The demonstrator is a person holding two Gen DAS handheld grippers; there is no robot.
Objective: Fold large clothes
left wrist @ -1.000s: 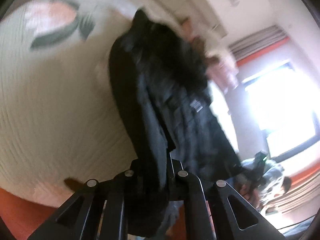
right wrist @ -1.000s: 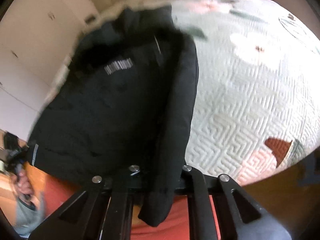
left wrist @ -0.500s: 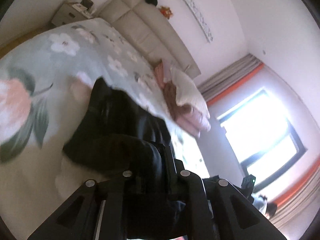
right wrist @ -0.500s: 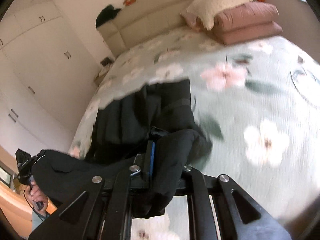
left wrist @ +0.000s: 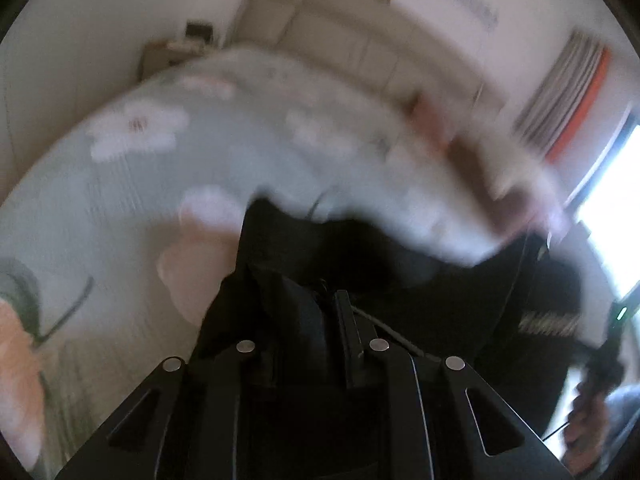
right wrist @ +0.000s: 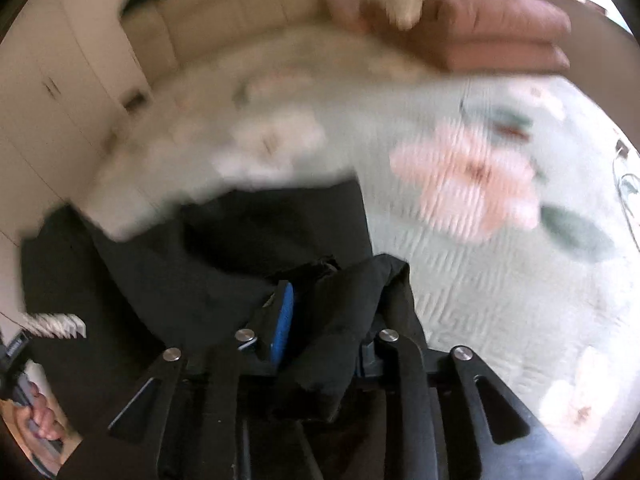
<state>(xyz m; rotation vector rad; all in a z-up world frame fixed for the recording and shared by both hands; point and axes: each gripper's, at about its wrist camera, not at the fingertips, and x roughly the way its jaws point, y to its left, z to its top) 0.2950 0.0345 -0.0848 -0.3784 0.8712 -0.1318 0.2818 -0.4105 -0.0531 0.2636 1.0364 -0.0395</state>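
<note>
- Lying across the bed (right wrist: 500, 288) is a black jacket (right wrist: 240, 248), bunched and doubled over on the pale green floral bedspread, with white lettering showing at its left edge in the right wrist view.
- The left claw (left wrist: 312, 320) is pointing down into the jacket (left wrist: 400, 280); its jaws have just been opening, and dark fabric is sitting between them. Blur and the dark cloth are making it impossible to tell whether the pads are still pressing on it.
- The right claw (right wrist: 320, 312) is also reaching down at the garment; its jaws have just been opening, and a thick fold of the jacket is lying between them, beside the blue pad on the left finger (right wrist: 282, 320). Whether the pads are pressing on it cannot be told.
- Pink pillows (right wrist: 480, 32) are stacked at the head of the bed, against a beige headboard (left wrist: 360, 40).
- Both views are smeared by motion.
</note>
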